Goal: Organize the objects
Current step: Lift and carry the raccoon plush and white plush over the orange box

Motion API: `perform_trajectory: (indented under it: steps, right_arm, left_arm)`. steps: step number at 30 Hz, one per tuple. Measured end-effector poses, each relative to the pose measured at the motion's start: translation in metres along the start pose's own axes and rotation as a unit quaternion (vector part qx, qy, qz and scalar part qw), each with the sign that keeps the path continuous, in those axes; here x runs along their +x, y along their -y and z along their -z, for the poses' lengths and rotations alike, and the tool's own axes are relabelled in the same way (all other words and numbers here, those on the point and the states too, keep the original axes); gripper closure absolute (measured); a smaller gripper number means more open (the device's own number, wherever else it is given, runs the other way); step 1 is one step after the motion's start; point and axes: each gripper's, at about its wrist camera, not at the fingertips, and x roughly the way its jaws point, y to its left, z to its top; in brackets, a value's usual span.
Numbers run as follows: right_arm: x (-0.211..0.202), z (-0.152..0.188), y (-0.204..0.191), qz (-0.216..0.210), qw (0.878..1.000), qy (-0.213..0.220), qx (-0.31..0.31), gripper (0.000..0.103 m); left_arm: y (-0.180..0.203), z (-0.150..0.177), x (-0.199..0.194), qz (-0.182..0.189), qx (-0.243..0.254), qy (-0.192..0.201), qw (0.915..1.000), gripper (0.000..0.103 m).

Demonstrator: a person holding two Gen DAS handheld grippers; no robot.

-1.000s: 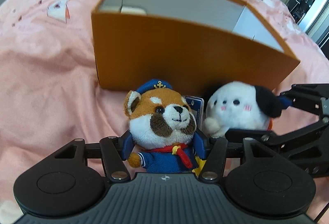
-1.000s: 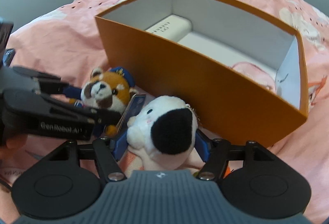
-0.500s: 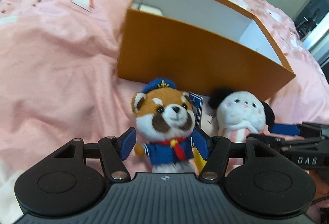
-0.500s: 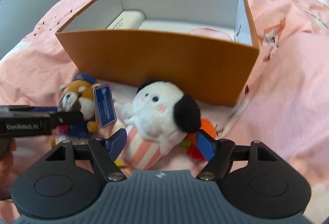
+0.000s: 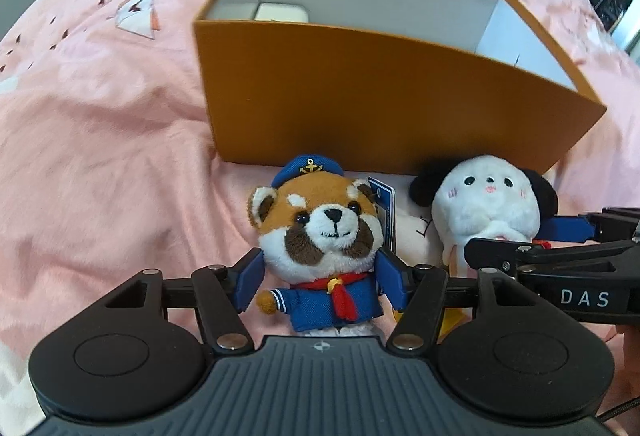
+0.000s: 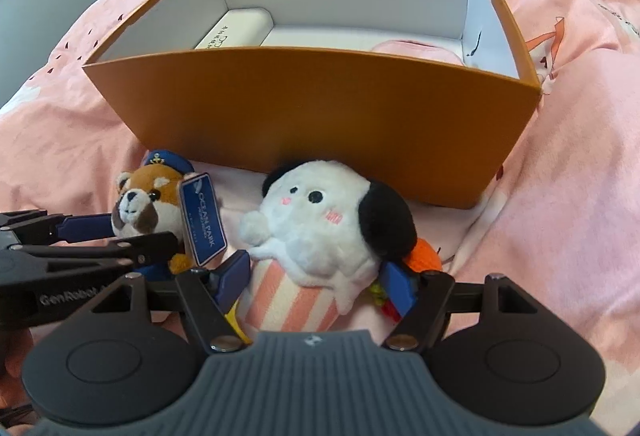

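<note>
A red panda plush (image 5: 320, 224) in a blue sailor suit stands between the blue pads of my left gripper (image 5: 320, 278), which press on its sleeves. Just to its right, the striped body of a white dog plush (image 6: 320, 224) with black ears sits in my right gripper (image 6: 316, 278), both pads against it. Both toys are just in front of the near wall of an open orange box (image 6: 320, 112). The right gripper's fingers (image 5: 500, 254) reach in from the right in the left wrist view. A blue hang tag (image 6: 202, 222) sticks up between the toys.
Everything lies on a pink bedspread (image 5: 100, 156) with soft folds. Inside the box are a white case (image 6: 236, 32) at the back left and something pink (image 6: 416, 50) at the right. An orange ball (image 6: 424, 256) lies behind the dog plush.
The dog plush has turned from showing its black ear to standing face up between the right pads, as the right view rolled. The left view shifted against the box, with the panda still between its pads.
</note>
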Motion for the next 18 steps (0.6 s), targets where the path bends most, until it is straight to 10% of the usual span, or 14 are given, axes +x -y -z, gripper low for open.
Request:
perform_trajectory:
  steps: [18]
  right_arm:
    - [-0.001, 0.005, 0.003, -0.012, 1.0, 0.019, -0.01, 0.039]
  left_arm:
    - [-0.005, 0.0, 0.002, 0.018, -0.01, 0.008, 0.9998, 0.043]
